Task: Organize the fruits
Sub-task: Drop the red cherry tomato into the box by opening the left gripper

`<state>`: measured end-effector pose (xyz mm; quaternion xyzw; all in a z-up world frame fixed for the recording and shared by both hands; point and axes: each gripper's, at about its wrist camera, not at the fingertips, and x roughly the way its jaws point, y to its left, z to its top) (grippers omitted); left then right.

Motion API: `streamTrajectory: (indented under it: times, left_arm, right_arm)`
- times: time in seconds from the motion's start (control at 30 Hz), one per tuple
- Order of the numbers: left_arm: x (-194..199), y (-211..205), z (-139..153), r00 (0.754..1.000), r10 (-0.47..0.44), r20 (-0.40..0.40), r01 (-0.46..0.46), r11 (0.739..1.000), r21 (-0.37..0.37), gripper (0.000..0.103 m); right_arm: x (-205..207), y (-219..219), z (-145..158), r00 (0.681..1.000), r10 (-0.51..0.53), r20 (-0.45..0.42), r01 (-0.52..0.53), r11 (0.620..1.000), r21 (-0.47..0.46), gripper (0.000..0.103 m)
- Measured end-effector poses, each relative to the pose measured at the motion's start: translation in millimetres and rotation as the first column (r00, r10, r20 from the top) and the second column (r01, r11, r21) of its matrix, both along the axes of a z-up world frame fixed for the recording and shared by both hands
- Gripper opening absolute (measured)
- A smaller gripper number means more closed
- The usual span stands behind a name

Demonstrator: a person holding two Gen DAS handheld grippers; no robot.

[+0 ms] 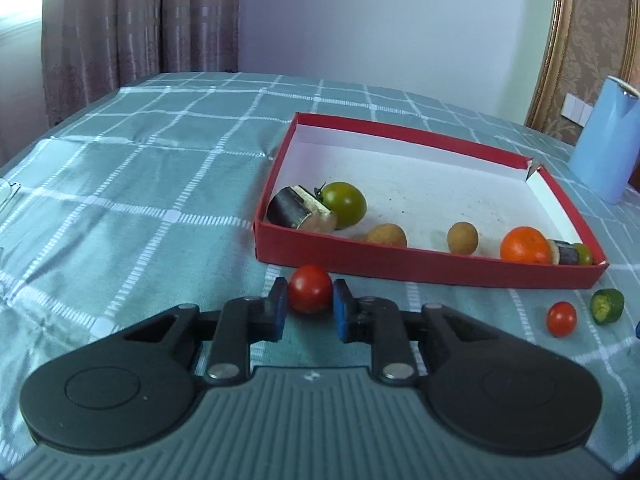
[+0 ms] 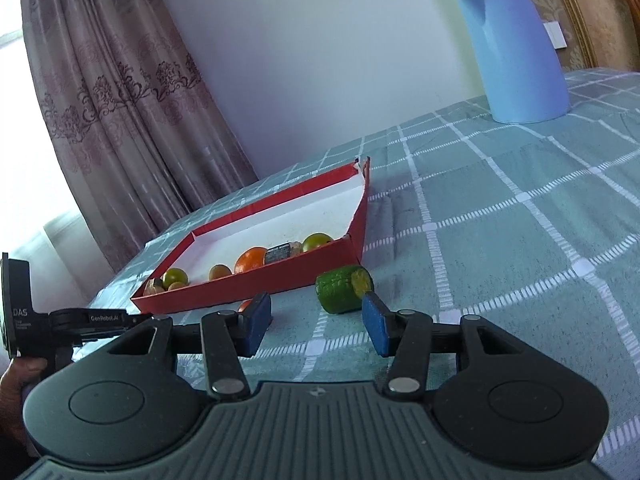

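A red tomato lies on the checked cloth just in front of the red box. My left gripper has its blue pads on both sides of the tomato, touching or nearly touching it. The box holds a green tomato, a dark cane piece, two brown longans, an orange and more. A small red tomato and a cut green fruit lie outside. My right gripper is open, just short of the green fruit.
A blue jug stands at the back right of the table, also in the left wrist view. A curtain hangs behind the table's far left. The left gripper's body shows at the left of the right wrist view.
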<state>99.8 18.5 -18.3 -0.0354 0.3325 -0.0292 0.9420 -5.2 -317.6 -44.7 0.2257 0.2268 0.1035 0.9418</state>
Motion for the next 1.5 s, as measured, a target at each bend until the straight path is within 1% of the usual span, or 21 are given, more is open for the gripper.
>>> streamTrajectory:
  times: [0.13, 0.3, 0.4, 0.53, 0.7, 0.87, 1.07, 1.13, 1.2, 1.33, 1.43, 1.5]
  left_arm:
    - [-4.7, -3.5, 4.9, 1.000, -0.010, 0.001, 0.010, 1.000, -0.010, 0.021]
    - [-13.6, -18.0, 28.9, 0.997, -0.054, 0.061, 0.055, 0.998, -0.019, 0.021]
    - [-12.9, -30.2, 42.7, 0.993, -0.075, 0.094, 0.076, 0.997, -0.012, 0.021]
    - [-4.7, -48.7, 50.9, 0.989, -0.095, 0.111, 0.095, 0.995, 0.005, 0.021]
    - [8.7, -65.7, 48.2, 0.987, -0.119, 0.112, 0.116, 0.993, 0.029, 0.021]
    - [23.8, -69.3, 38.3, 0.989, -0.123, 0.079, 0.123, 0.992, 0.008, 0.021]
    - [25.5, -69.4, 33.6, 0.990, -0.127, 0.060, 0.126, 0.992, 0.007, 0.022]
    - [21.5, -67.4, 35.5, 0.990, -0.121, 0.068, 0.121, 0.993, 0.005, 0.022]
    - [14.0, -63.5, 38.6, 0.989, -0.119, 0.084, 0.119, 0.993, 0.008, 0.026]
    - [-5.1, -50.8, 44.3, 0.986, -0.105, 0.130, 0.104, 0.994, 0.017, 0.054]
    - [-15.8, -36.3, 46.7, 0.986, -0.079, 0.148, 0.078, 0.997, 0.013, 0.054]
    - [-24.6, -25.4, 45.7, 0.985, -0.057, 0.160, 0.056, 0.998, 0.009, 0.059]
  right_arm:
    - [-0.6, -0.5, 0.4, 1.000, -0.001, 0.006, 0.001, 1.000, 0.004, 0.050]
    - [-0.8, -1.0, -0.1, 1.000, -0.002, 0.009, 0.002, 1.000, 0.009, 0.050]
    - [-1.2, -1.8, -0.4, 1.000, -0.002, 0.013, 0.002, 1.000, 0.014, 0.050]
    - [-1.2, -2.9, -0.6, 1.000, 0.002, 0.013, -0.002, 1.000, 0.021, 0.050]
    - [-0.9, -3.9, -1.1, 1.000, 0.006, 0.015, -0.006, 0.999, 0.033, 0.050]
    - [-1.2, -5.1, -1.7, 1.000, 0.012, 0.017, -0.012, 0.999, 0.044, 0.050]
    - [-1.1, -5.6, -2.2, 1.000, 0.015, 0.015, -0.015, 0.999, 0.052, 0.050]
    - [-1.2, -5.7, -2.1, 1.000, 0.015, 0.014, -0.016, 0.998, 0.054, 0.050]
    - [-0.6, -5.6, -1.8, 1.000, 0.012, 0.011, -0.013, 0.999, 0.052, 0.050]
    - [0.4, -5.0, -1.9, 1.000, 0.010, -0.001, -0.010, 0.999, 0.046, 0.050]
    - [1.4, -3.4, -1.7, 1.000, 0.004, -0.008, -0.004, 0.999, 0.032, 0.050]
    - [-0.6, -3.0, -1.0, 1.000, -0.002, 0.005, 0.002, 1.000, 0.030, 0.050]
